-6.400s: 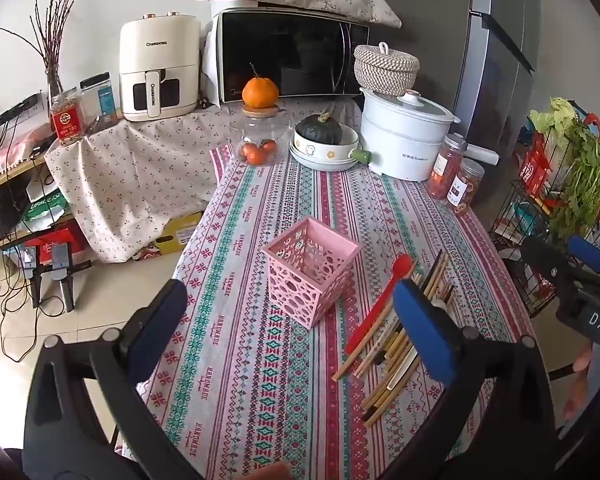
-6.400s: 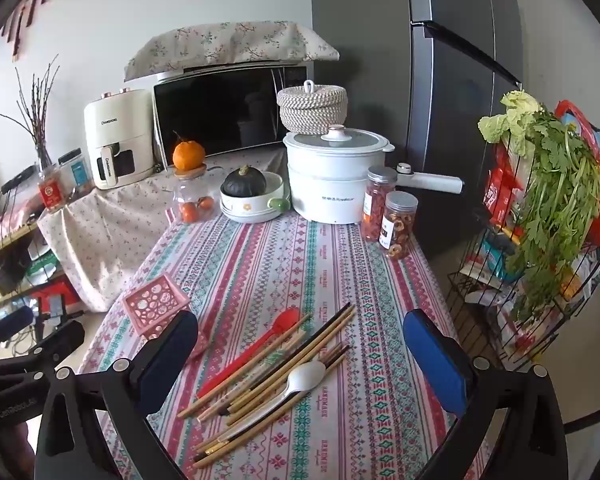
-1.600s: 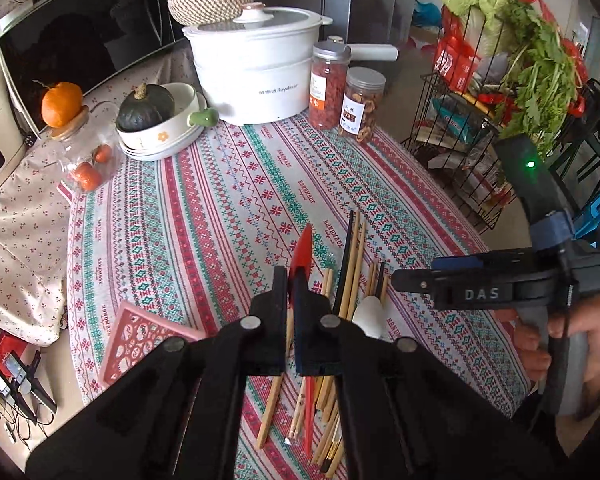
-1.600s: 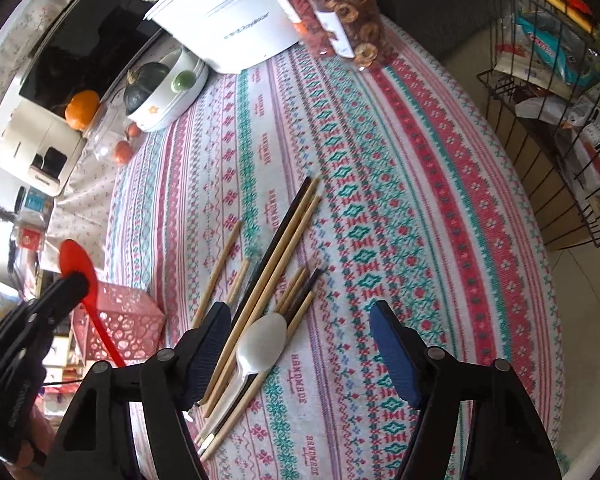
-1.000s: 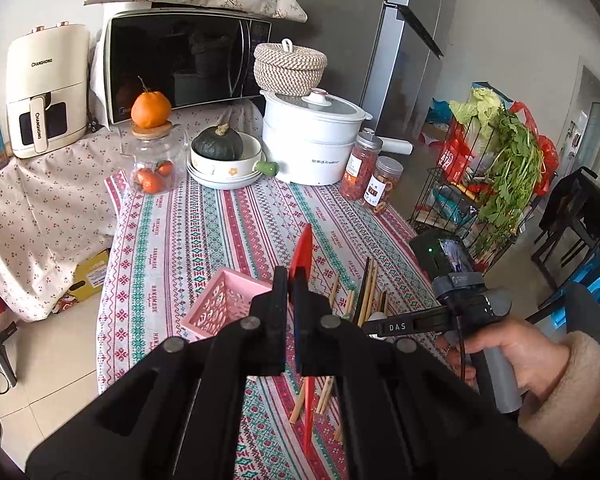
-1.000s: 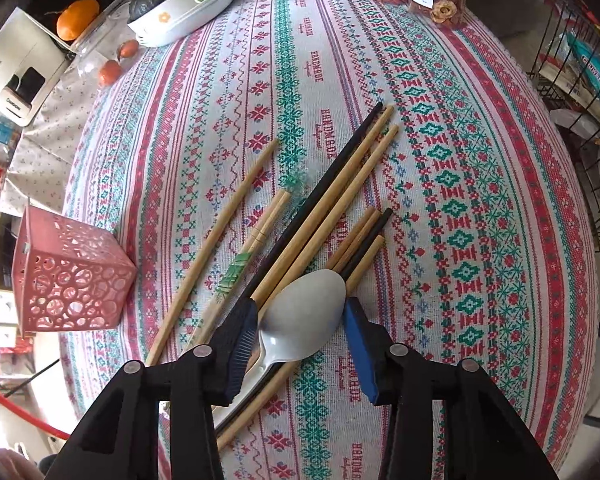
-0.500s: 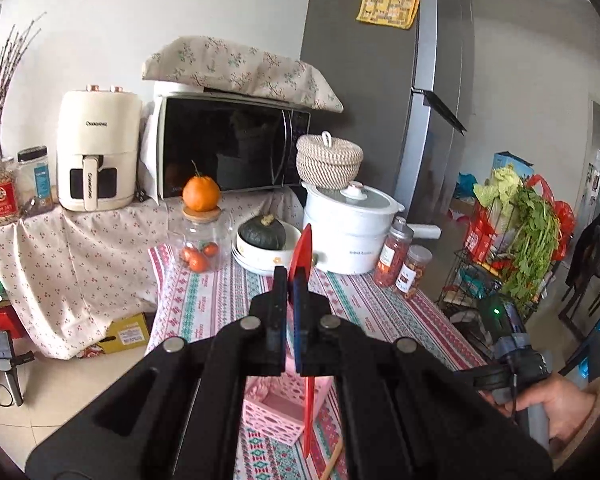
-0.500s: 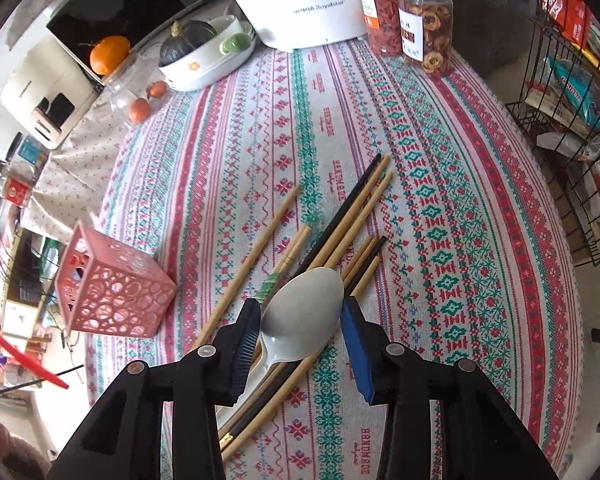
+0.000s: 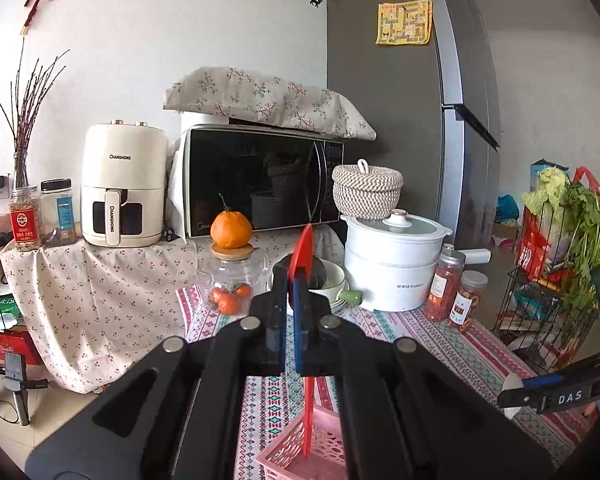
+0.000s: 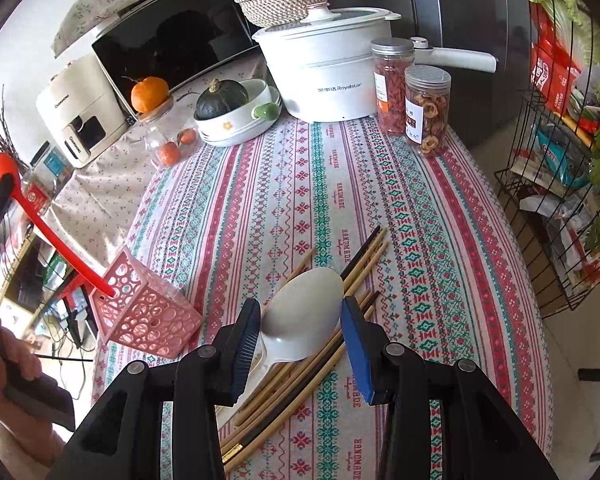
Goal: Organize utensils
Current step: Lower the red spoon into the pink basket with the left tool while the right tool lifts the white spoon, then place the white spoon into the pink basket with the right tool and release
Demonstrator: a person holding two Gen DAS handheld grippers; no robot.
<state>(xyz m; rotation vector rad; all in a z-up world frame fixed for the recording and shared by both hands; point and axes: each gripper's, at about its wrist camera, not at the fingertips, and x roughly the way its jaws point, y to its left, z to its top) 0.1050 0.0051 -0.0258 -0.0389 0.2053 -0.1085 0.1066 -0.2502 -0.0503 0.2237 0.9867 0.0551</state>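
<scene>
My left gripper (image 9: 290, 280) is shut on a red spoon (image 9: 305, 248) just below its bowl. The spoon stands nearly upright, and its handle tip reaches down into the opening of the pink perforated basket (image 9: 324, 450). In the right wrist view the same red spoon (image 10: 52, 232) slants down to the basket (image 10: 148, 316) at the table's left edge. My right gripper (image 10: 300, 310) is shut on a white spoon (image 10: 304, 304) by its bowl. It holds the spoon a little above a loose bundle of chopsticks (image 10: 300, 376) lying on the patterned tablecloth (image 10: 420, 240).
At the table's far end stand a white pot (image 10: 324, 72), two snack jars (image 10: 424, 108), a bowl with a dark squash (image 10: 236, 116) and a glass jar topped by an orange (image 10: 168, 132). A wire rack of vegetables (image 10: 560, 160) stands off the right edge.
My left gripper has turned and brought the red spoon's handle tip down into the pink basket. My right gripper has risen with the white spoon, off the chopsticks.
</scene>
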